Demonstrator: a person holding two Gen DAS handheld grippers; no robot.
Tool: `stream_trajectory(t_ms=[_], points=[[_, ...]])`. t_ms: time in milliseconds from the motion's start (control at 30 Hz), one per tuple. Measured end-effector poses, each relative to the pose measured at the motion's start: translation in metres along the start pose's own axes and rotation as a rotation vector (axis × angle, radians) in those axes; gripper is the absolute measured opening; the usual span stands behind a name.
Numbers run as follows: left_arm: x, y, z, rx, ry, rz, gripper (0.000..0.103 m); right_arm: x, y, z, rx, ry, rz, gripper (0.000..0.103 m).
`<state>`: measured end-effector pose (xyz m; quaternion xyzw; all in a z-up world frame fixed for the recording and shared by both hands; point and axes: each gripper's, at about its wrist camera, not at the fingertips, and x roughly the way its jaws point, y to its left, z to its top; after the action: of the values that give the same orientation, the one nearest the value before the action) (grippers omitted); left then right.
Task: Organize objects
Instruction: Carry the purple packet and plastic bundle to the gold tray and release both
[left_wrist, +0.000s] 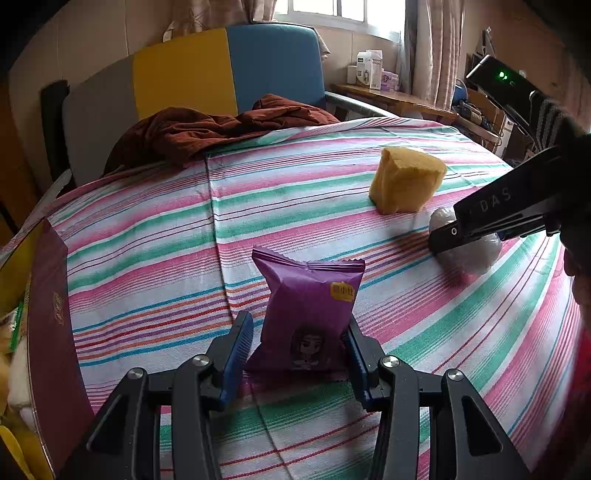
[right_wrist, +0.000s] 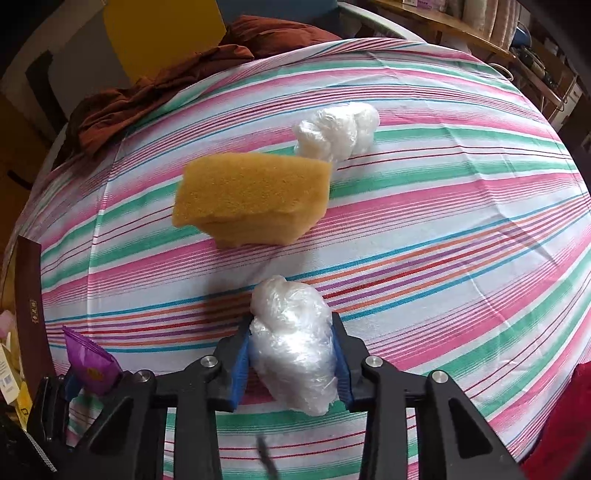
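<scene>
Fingers (right_wrist: 242, 360) of the right gripper (right_wrist: 293, 363) clamp a crumpled plastic wad (right_wrist: 293, 347); the left gripper (left_wrist: 299, 347) pinches the purple snack packet (left_wrist: 308, 314). Slippery film may slide out on lifting; excess squeeze may crush the packet.

Daylight is being admitted through a window (left_wrist: 340, 11) far ahead of the left tool (left_wrist: 299, 350), where the panes are being blown out to white. The striped surface (left_wrist: 147, 236) is being lit softly and evenly; faint shadows are being cast toward the tools. Straight stripes are being bowed by the fisheye, and the corners are being darkened by vignetting. Edges are being slightly blurred.
</scene>
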<state>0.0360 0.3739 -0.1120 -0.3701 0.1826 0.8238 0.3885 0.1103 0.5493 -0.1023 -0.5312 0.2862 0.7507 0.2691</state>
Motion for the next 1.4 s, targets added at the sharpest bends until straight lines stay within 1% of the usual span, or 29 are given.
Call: stream_trajectory(t_ms=[100,233,300,433,533,600,633,667,700,733,867,1000,1033,1100,1200,1300,1400], points=[[-0.001,-0.001,0.001,0.01,0.006,0.002,0.048,0.0,-0.001,0.001,0.002,-0.001,0.02,0.037],[-0.008,-0.003,0.0,0.039,0.017,0.004,0.047,0.0,0.0,0.002,-0.003,0.001,0.089,0.037],[-0.016,-0.003,-0.002,0.041,0.021,-0.009,0.047,0.0,0.002,0.003,-0.016,0.006,0.115,0.037],[-0.041,0.0,0.0,0.03,-0.018,-0.032,0.047,0.002,0.024,-0.005,-0.062,0.028,0.183,0.037],[-0.06,0.007,0.002,0.003,-0.04,-0.044,0.048,0.002,0.03,-0.005,-0.089,0.043,0.226,0.037],[-0.074,0.015,0.003,-0.016,-0.06,-0.038,0.048,0.003,0.033,-0.005,-0.109,0.05,0.253,0.037],[-0.081,0.019,0.003,-0.026,-0.068,-0.033,0.048,0.008,0.048,-0.006,-0.117,0.051,0.255,0.037],[-0.089,0.025,0.003,-0.04,-0.081,-0.027,0.048,0.011,0.053,-0.005,-0.126,0.052,0.256,0.037],[-0.095,0.03,0.003,-0.052,-0.089,-0.022,0.048,0.001,0.047,-0.013,-0.129,0.05,0.256,0.037],[-0.102,0.036,0.004,-0.066,-0.1,-0.009,0.048,-0.001,0.049,-0.013,-0.132,0.044,0.262,0.037],[-0.129,0.065,0.0,-0.107,-0.138,0.06,0.048,-0.013,0.049,-0.019,-0.155,0.018,0.295,0.037],[-0.15,0.096,-0.007,-0.154,-0.158,0.131,0.048,-0.014,0.06,-0.024,-0.199,0.028,0.265,0.037],[-0.153,0.102,-0.009,-0.167,-0.16,0.144,0.048,-0.016,0.066,-0.026,-0.219,0.027,0.241,0.037],[-0.159,0.118,-0.014,-0.199,-0.16,0.167,0.048,-0.021,0.073,-0.029,-0.243,0.021,0.22,0.037],[-0.165,0.138,-0.022,-0.242,-0.16,0.189,0.048,-0.035,0.094,-0.033,-0.276,-0.007,0.224,0.037],[-0.17,0.154,-0.031,-0.281,-0.158,0.203,0.048,-0.046,0.117,-0.039,-0.303,-0.031,0.25,0.037],[-0.172,0.166,-0.039,-0.312,-0.154,0.212,0.048,-0.059,0.146,-0.049,-0.341,-0.062,0.301,0.037]])
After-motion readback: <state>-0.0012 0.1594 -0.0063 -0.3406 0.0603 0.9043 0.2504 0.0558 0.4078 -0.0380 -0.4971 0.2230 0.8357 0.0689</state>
